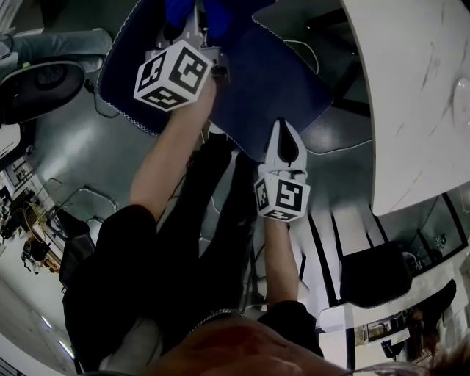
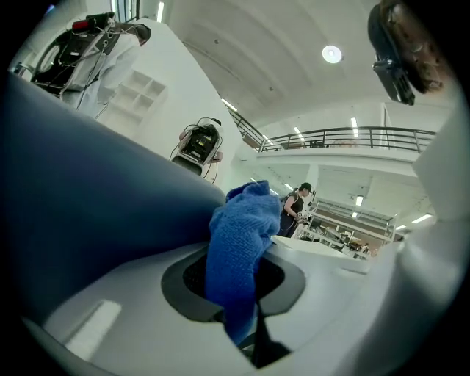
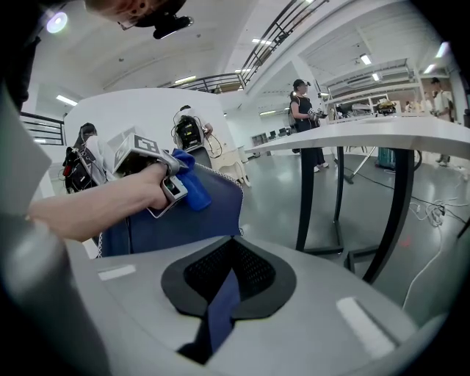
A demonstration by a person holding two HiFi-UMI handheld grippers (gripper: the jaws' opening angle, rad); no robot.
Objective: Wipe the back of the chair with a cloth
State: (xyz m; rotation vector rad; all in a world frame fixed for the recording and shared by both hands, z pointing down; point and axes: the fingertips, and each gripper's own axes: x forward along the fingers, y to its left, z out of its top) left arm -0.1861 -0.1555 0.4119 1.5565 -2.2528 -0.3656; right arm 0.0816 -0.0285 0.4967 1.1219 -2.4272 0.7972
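Note:
The chair back (image 1: 283,84) is a dark blue padded panel with a pale stitched edge, at the top of the head view. My left gripper (image 1: 192,16) presses against its upper part, shut on a bright blue cloth (image 1: 179,9). In the left gripper view the cloth (image 2: 239,250) is bunched between the jaws, with the chair back (image 2: 73,198) close on the left. My right gripper (image 1: 285,132) is shut on the panel's near edge; a dark blue strip of it (image 3: 220,297) runs between the jaws. The right gripper view also shows the left gripper (image 3: 165,180) with the cloth (image 3: 192,187) against the chair back (image 3: 198,220).
A white marble-look table (image 1: 411,95) stands at the right, with its black legs (image 3: 305,183) close to the chair. A grey seat (image 1: 37,84) sits at the left and a black stool (image 1: 374,275) at the lower right. A person (image 3: 302,117) stands far off.

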